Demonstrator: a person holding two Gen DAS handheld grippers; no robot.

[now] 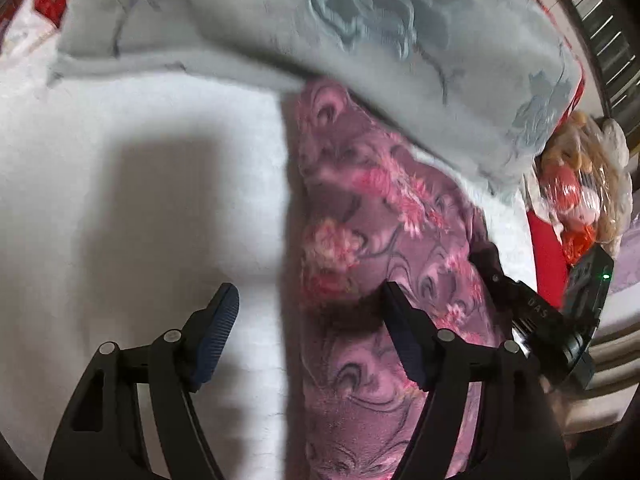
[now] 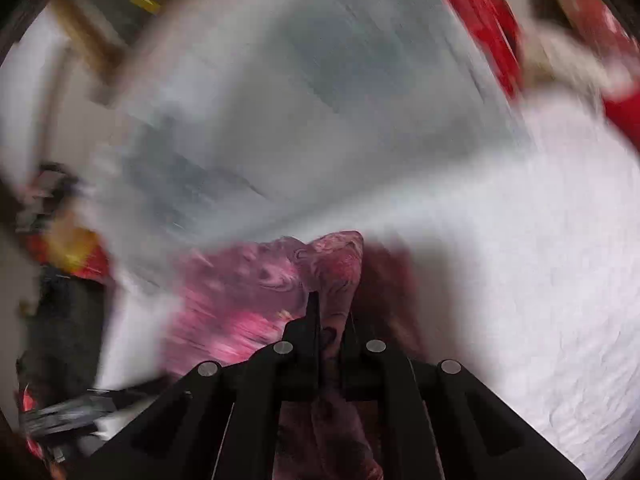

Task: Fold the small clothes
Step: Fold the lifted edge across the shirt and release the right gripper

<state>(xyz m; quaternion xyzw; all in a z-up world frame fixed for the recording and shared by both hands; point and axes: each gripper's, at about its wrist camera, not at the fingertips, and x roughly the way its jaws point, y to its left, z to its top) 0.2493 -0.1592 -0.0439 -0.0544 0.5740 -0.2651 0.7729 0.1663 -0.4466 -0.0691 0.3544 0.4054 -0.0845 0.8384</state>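
Right tongs [image 2: 332, 312] pinch floral garment [image 1: 372, 216]; left tongs [image 1: 308, 332] gape beside grey blanket [image 1: 360, 40].

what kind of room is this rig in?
Probably a bedroom, working on a bed: a white sheet, a grey embossed blanket heaped behind the purple floral garment, and a plastic-wrapped plush toy at the edge.

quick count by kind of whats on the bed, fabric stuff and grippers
Patterned purple-pink garment: 1
Grey embossed blanket: 1
White bed sheet: 1
Grippers: 2, left gripper open, right gripper shut on the garment
Total: 5
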